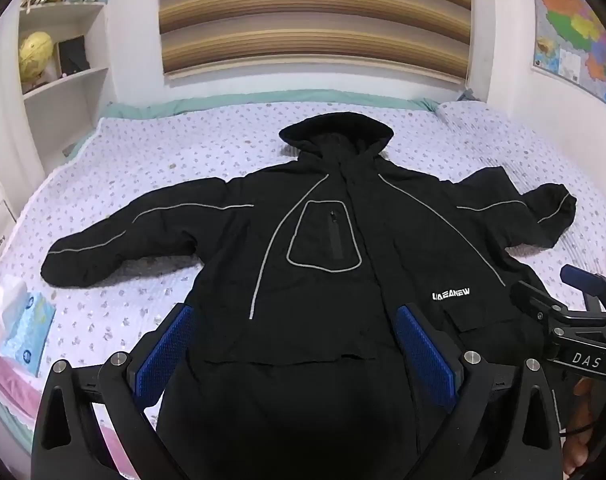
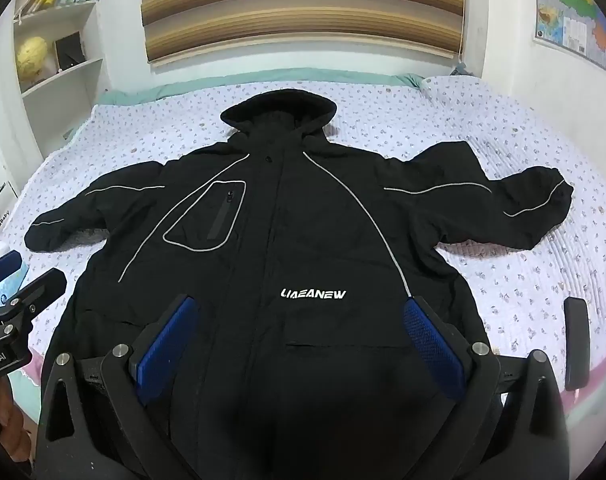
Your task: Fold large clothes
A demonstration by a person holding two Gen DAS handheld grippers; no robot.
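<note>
A large black hooded jacket [image 1: 323, 248] with grey piping lies flat, front up, on the bed, sleeves spread left and right and hood toward the wall; it also fills the right wrist view [image 2: 287, 240]. My left gripper [image 1: 295, 320] is open, its blue pads [image 1: 163, 352] wide apart above the jacket's lower left front. My right gripper [image 2: 303, 316] is open too, above the lower right front beneath the white logo [image 2: 313, 294]. Neither holds any cloth. Each gripper shows at the edge of the other's view [image 1: 575, 320] [image 2: 15, 304].
The bed has a lilac flowered quilt [image 1: 163, 160]. A blue tissue pack [image 1: 23, 328] lies at its left edge and a black phone [image 2: 577, 340] at its right edge. A white bookshelf [image 1: 63, 60] stands at the back left, striped blinds [image 1: 315, 20] behind, a map [image 1: 575, 28] on the right wall.
</note>
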